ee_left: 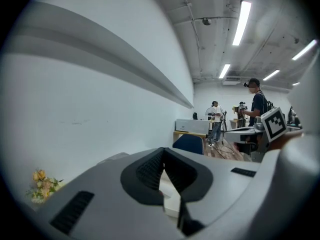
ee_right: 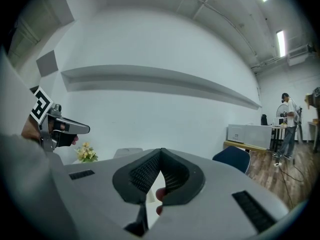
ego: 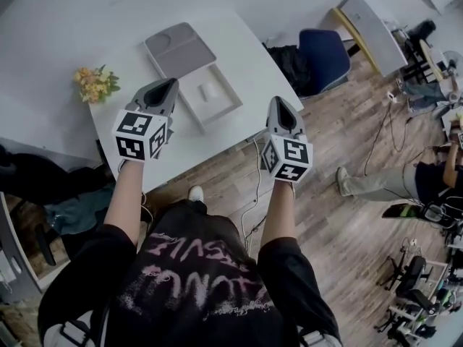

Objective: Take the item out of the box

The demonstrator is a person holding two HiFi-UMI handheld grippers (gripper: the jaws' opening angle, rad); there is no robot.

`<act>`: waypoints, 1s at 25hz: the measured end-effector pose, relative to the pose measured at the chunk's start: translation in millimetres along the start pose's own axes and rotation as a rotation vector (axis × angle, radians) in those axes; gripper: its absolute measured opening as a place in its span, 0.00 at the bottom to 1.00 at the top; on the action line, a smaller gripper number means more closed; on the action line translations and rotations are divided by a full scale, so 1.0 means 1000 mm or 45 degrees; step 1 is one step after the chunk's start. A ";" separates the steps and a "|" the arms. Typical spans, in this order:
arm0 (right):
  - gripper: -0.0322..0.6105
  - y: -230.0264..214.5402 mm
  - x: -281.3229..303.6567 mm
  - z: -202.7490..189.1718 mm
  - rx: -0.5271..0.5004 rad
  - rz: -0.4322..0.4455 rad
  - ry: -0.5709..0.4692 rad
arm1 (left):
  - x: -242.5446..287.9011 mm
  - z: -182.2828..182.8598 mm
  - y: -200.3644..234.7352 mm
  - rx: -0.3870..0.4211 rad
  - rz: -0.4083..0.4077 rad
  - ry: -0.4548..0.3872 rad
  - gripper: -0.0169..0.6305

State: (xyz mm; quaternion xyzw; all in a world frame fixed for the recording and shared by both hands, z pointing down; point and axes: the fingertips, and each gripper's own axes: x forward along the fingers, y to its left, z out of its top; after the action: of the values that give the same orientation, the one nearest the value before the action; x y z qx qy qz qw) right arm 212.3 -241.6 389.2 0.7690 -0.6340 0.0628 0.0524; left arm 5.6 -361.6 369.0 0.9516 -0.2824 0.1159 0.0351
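The left gripper point(ee_left: 163, 150) has its jaws pressed together at the tips with nothing between them. The right gripper point(ee_right: 160, 152) is the same: jaws together and empty. Each gripper view is filled mostly by that gripper's own grey body, so the box barely shows there. In the right gripper view only the grey lid point(ee_right: 129, 152) peeks over the body, with the flowers point(ee_right: 86, 154) to its left.

Only the head view shows the open box tray point(ego: 221, 108) on the white desk point(ego: 246, 49), lying between the two grippers. The small white item point(ego: 208, 90) sits in the middle of the tray. In that view the tray's long axis runs from upper left to lower right, and the lid lies at its upper-left end. The item is too small to tell which way it points.
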 end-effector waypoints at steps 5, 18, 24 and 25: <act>0.06 0.000 0.007 0.006 -0.015 -0.009 0.004 | 0.007 0.003 0.007 -0.018 -0.012 -0.009 0.03; 0.06 -0.003 0.042 0.018 -0.033 0.066 -0.027 | 0.020 0.009 0.018 -0.019 0.045 -0.016 0.03; 0.06 -0.019 0.071 0.022 -0.014 0.124 -0.029 | 0.037 0.017 0.021 -0.015 0.118 -0.002 0.03; 0.06 -0.022 0.076 0.023 -0.009 0.135 -0.031 | 0.040 0.019 0.021 -0.013 0.128 0.003 0.03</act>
State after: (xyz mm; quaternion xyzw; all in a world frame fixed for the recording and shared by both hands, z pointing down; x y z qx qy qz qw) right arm 249.2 -314.9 379.3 0.7348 -0.6747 0.0539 0.0441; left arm 30.7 -403.4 360.7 0.9359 -0.3304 0.1170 0.0345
